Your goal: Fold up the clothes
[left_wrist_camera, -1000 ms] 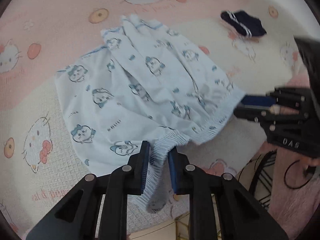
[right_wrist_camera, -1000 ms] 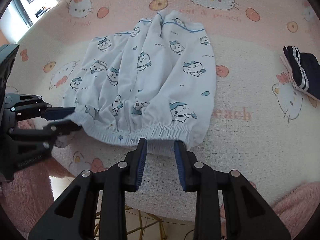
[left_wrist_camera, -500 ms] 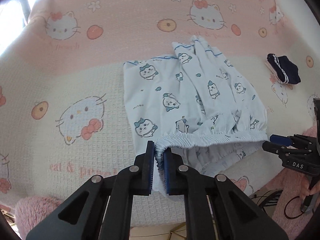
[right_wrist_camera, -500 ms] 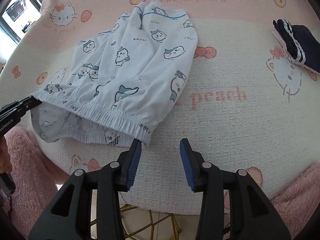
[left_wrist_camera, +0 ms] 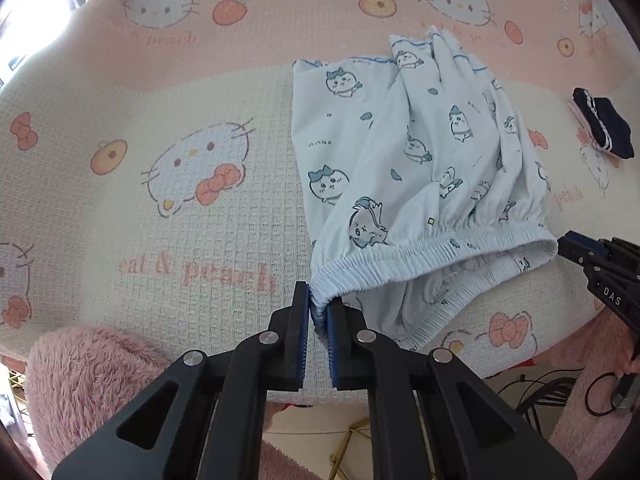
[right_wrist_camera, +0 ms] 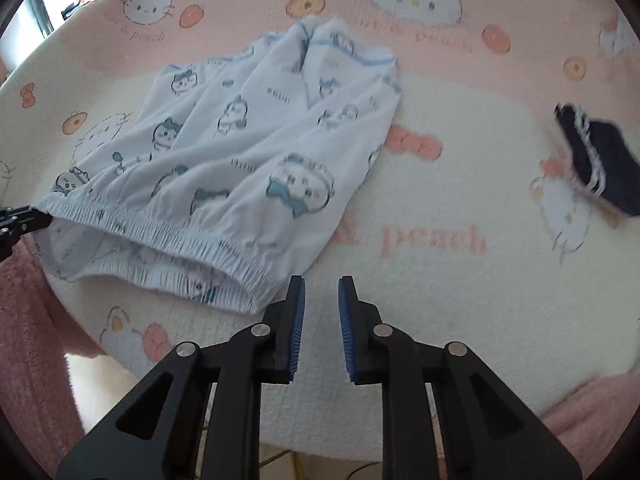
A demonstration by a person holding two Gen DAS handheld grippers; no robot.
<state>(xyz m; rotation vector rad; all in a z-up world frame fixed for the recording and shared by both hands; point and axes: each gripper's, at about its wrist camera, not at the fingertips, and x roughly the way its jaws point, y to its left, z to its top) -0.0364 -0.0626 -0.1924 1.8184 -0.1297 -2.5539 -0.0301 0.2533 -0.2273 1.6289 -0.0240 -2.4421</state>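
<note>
Left wrist shows left gripper [left_wrist_camera: 319, 307] clamping shorts [left_wrist_camera: 416, 168] waistband; right gripper [right_wrist_camera: 321, 294] gapes empty.

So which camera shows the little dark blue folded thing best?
The left wrist view: the dark folded garment looks small but sharp there, white stripes clear. In the right wrist view it appears bigger but blurred, near the right edge.

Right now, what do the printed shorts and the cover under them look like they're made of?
The shorts look like thin, matte woven cotton: they drape in soft folds, and the waistband puckers as gathered elastic does. The cover looks like a thicker waffle-weave cotton, going by its grid of small raised squares, with a dull printed finish. The fibre itself can't be confirmed from here.
</note>
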